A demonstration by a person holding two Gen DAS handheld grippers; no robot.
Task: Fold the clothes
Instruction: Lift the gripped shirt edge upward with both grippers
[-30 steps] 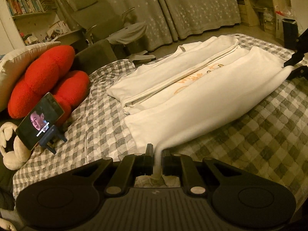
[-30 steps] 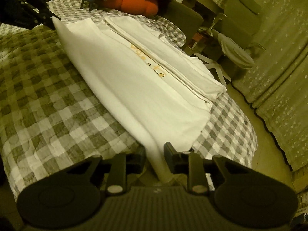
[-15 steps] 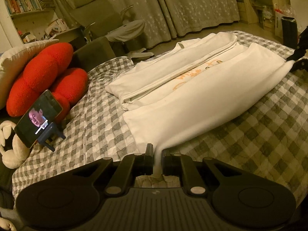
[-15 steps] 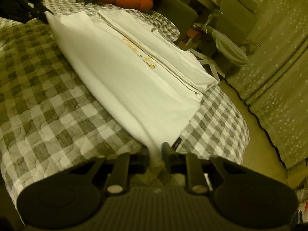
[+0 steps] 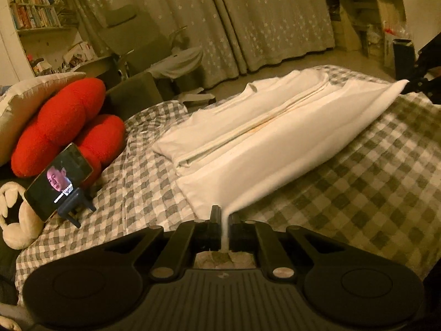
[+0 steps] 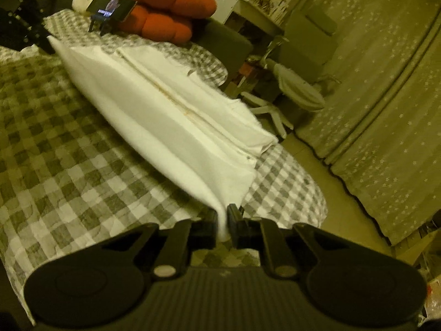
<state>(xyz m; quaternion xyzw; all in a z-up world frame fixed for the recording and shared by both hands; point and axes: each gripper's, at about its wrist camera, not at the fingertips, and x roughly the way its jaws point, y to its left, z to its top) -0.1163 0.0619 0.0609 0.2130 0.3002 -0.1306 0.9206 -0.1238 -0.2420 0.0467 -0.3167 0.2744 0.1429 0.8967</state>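
1. The white garment [image 5: 275, 138] lay on the checked bedspread [image 5: 372, 193], its far long side already folded inward along its length.
2. The left claw [image 5: 226, 229] was pinching one corner of the near long edge, with the cloth pressed between its jaws. In the left wrist view, the garment ran away from it toward about 1 o'clock.
3. The right claw [image 6: 222, 226] was pressed together on the opposite corner of that same edge. In the right wrist view, the garment stretched away toward about 11 o'clock.
4. The held edge was lifted off the bed and drawn taut between the two claws, forming a raised ridge. Each claw sat at one end of the garment's long axis, so neither was nearer the middle.
5. The folded far strip lay beyond the ridge, toward 12 o'clock in the left wrist view. Judging by this, the coming move would carry both corners together across the long axis onto that strip.
6. The red cushion [image 5: 60, 127] and the phone [image 5: 58, 178] on its stand sat well apart, at about 9 o'clock.
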